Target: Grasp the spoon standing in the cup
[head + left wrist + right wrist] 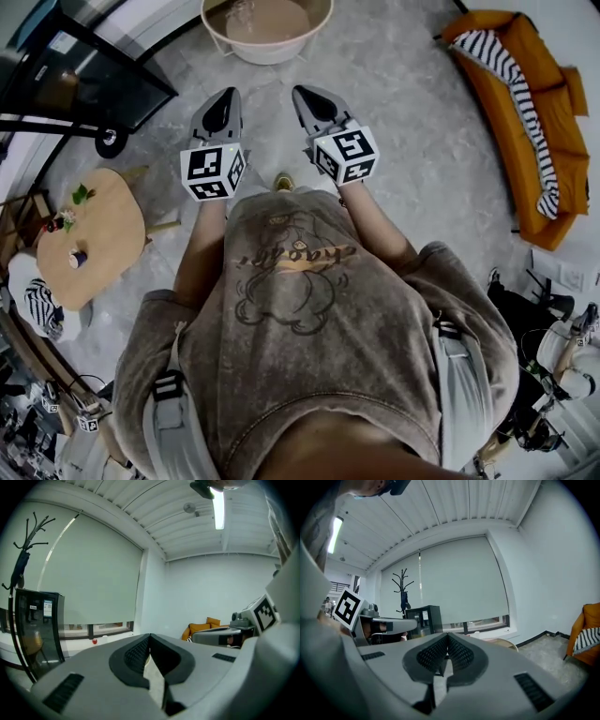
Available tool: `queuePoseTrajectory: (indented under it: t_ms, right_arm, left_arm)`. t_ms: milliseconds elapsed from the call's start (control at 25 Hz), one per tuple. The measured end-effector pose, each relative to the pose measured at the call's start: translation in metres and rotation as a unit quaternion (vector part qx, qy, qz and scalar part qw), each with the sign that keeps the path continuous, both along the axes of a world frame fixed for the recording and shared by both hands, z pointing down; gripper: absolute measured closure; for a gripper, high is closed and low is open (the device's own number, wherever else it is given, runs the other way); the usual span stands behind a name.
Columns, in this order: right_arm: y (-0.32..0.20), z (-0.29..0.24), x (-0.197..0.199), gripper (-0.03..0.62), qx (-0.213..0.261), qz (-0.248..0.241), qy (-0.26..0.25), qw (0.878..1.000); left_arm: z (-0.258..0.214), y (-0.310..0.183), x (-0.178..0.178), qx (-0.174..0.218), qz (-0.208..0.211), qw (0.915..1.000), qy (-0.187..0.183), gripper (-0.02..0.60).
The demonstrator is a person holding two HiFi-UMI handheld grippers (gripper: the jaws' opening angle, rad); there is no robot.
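Observation:
In the head view a person holds both grippers out at chest height, side by side over the grey floor. The left gripper and the right gripper both have their jaws pressed together with nothing between them. The left gripper view shows its dark ribbed pads meeting at the tip, and the right gripper view shows the same. A small dark cup stands on a round wooden table far off to the left. I cannot make out a spoon in it.
A round white tub-like table stands ahead on the floor. An orange sofa with a striped blanket runs along the right. At the upper left sits a black glass cabinet. Flowers sit on the wooden table. A coat rack stands by the window.

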State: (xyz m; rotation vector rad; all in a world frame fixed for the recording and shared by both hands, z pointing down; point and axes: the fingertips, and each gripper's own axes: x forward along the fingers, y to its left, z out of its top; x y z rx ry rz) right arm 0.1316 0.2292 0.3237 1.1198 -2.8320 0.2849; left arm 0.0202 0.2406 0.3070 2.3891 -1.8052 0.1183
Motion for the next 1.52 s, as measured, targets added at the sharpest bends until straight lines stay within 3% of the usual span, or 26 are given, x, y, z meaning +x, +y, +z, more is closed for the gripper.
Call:
queuePoseTrajectory:
  t_ms: [560, 1520]
  right_arm:
    - [-0.079, 0.014, -0.018, 0.577, -0.001, -0.019, 0.002, 1.000]
    - [-0.331, 0.027, -0.097, 0.577, -0.026, 0.023, 0.017, 0.999]
  left_arm:
    - [0.009, -0.070, -0.026, -0.001, -0.020, 0.9998, 0.006, 0.565]
    - [0.025, -0.334, -0.111, -0.028, 0.014, 0.9995, 0.001, 0.565]
